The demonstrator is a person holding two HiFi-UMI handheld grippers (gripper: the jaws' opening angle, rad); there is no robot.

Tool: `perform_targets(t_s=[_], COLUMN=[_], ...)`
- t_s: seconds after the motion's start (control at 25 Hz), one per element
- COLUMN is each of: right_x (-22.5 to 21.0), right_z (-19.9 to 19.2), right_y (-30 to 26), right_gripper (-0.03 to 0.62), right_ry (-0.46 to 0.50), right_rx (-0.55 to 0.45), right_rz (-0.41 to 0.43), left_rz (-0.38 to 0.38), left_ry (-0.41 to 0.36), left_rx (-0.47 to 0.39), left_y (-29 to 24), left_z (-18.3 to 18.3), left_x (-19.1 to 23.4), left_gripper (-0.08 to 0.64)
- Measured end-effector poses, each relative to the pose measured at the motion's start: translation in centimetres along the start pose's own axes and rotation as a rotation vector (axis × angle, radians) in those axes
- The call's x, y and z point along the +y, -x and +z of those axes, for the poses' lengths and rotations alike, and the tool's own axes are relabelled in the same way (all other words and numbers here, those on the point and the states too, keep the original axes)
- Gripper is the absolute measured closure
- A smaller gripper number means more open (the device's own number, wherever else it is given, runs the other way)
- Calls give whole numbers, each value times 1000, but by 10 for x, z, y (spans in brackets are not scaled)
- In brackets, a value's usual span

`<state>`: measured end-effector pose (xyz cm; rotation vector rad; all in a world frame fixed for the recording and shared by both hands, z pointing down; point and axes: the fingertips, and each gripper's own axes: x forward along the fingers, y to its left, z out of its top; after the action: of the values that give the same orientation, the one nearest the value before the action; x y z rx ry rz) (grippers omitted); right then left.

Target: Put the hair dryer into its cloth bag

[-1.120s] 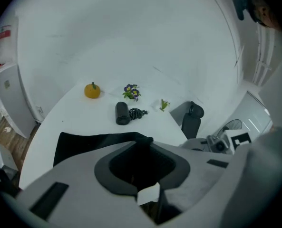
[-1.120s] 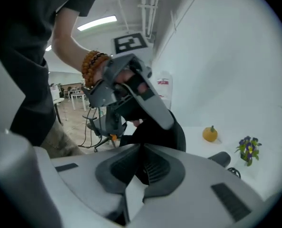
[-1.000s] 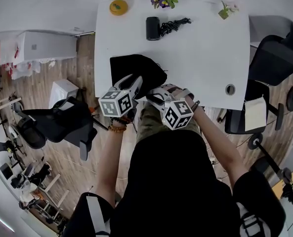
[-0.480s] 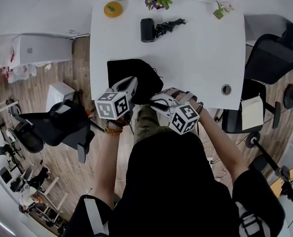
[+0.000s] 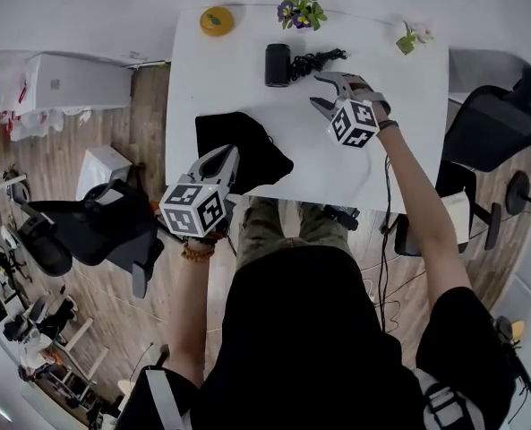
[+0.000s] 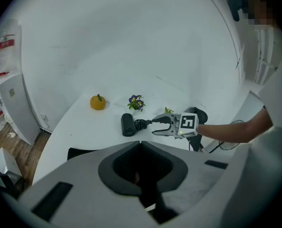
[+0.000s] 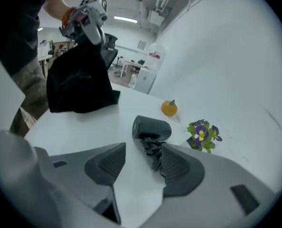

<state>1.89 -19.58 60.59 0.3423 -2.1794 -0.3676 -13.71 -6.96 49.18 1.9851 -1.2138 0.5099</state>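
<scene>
There, the left gripper (image 5: 224, 156) clamped the cloth bag (image 5: 252, 141); the right gripper (image 5: 315, 92), its jaws just opened and empty, hung by the far hair dryer (image 5: 277, 64).

Hair dryer (image 5: 277, 64): dark stubby barrel, lying on its side, far side of the table (image 5: 372, 150). Its black cord (image 5: 317, 61) is bunched against it, looks attached. Cloth bag (image 5: 247, 141): black, limp, at near edge, one side pinched up in left gripper (image 5: 227, 155).

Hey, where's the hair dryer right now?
In the head view the hair dryer lies on the white table's far side, just in front of the purple flowers, with its coiled cord to its right.
</scene>
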Motion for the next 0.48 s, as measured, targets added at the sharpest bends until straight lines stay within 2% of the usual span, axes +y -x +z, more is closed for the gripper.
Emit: perform_targets(t_s=[0.12, 0.28, 0.48], right_x=[-25, -32, -38], right_z=[-19, -37, -46], right_y=[-31, -65, -96], right_gripper=[345, 305, 296], right_ry=[110, 253, 320], right_rx=[93, 212, 280], right_rz=[45, 139, 182], left_rz=[-4, -36, -76], left_ry=[35, 48, 68], left_rx=[-25, -17, -2], left_y=[2, -6, -20], left_z=[11, 15, 11], left_x=[5, 5, -1], left_gripper=[528, 528, 528])
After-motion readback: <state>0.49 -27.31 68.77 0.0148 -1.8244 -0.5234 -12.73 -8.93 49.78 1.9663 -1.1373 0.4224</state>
